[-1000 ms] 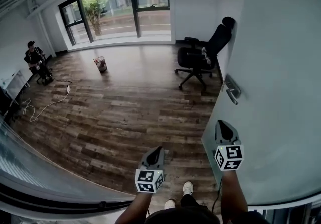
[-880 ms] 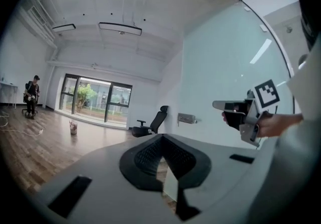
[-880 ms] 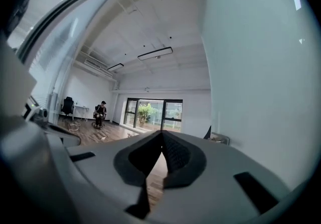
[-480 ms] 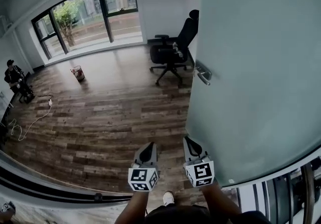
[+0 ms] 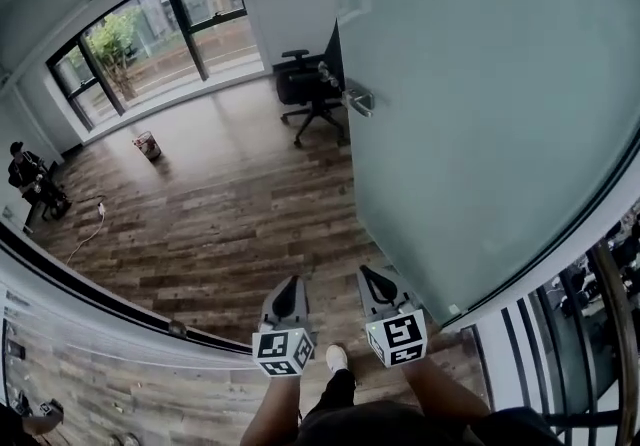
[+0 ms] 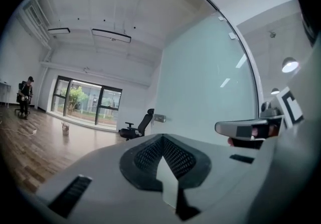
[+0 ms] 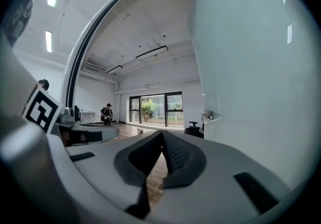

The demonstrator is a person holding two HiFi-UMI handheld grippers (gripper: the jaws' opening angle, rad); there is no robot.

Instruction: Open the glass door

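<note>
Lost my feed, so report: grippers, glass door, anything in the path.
Left gripper and right gripper shut, both empty, clear of the door handle. Glass door stands swung open. Office chair behind the door's edge, off the path.

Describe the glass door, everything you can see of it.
The glass door is a tall, wide panel of frosted, pale grey-green glass, with no frame visible around it. A small metal lever handle sits on a plate near its far vertical edge. The panel stands upright, swung over the wood floor, and partly hides a black office chair behind it. The right gripper, jaws shut and empty, is close beside its bottom edge; no contact shows.
</note>
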